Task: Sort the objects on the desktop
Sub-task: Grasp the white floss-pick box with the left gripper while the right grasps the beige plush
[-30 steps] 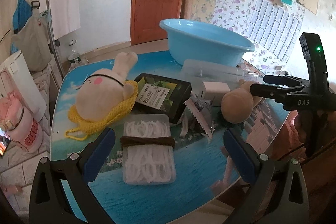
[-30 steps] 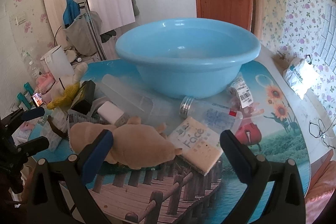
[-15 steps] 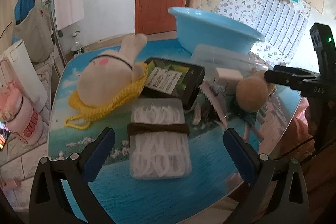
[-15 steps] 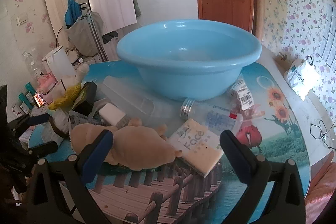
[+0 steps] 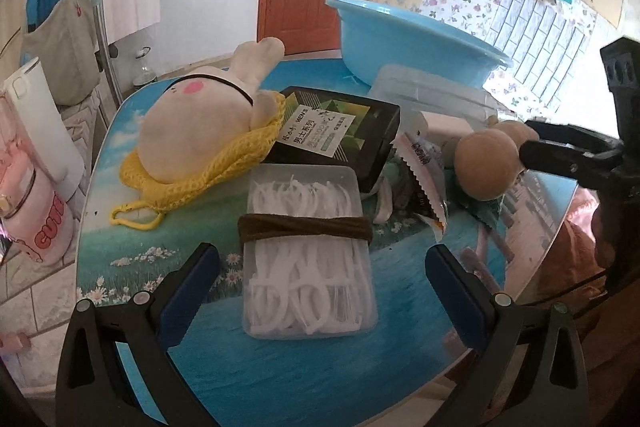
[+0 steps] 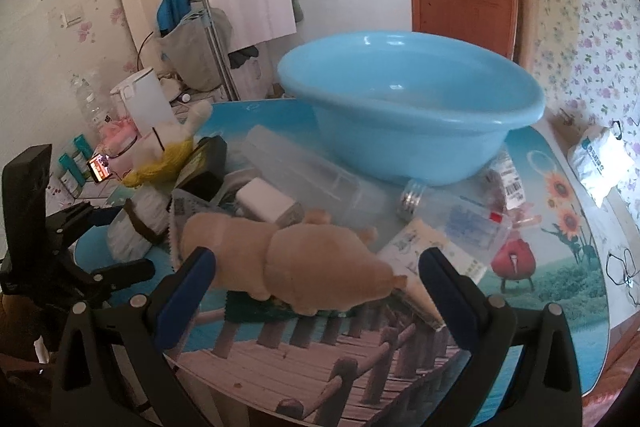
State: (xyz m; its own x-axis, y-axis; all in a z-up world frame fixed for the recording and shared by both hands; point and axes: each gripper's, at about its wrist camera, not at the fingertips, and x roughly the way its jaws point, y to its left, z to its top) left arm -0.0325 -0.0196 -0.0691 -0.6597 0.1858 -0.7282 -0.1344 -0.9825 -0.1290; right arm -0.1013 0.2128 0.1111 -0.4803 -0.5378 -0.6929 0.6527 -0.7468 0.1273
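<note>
1. Blue-padded left tongs [image 5: 322, 269] stood spread wide in the left wrist view, straddling the near end of a clear floss-pick box [image 5: 308, 251] bound with a brown band [image 5: 305, 228], pads apart from its sides. Beyond the box lay a black carton [image 5: 340, 135], a rabbit plush [image 5: 200, 123] on yellow netting and the blue basin [image 5: 412, 51].
2. Seen from the right wrist view, the right tongs [image 6: 316, 269] were likewise spread, framing a tan plush [image 6: 304, 267] on the surface [image 6: 560, 291] without touching it. The basin stood behind the plush.
</note>
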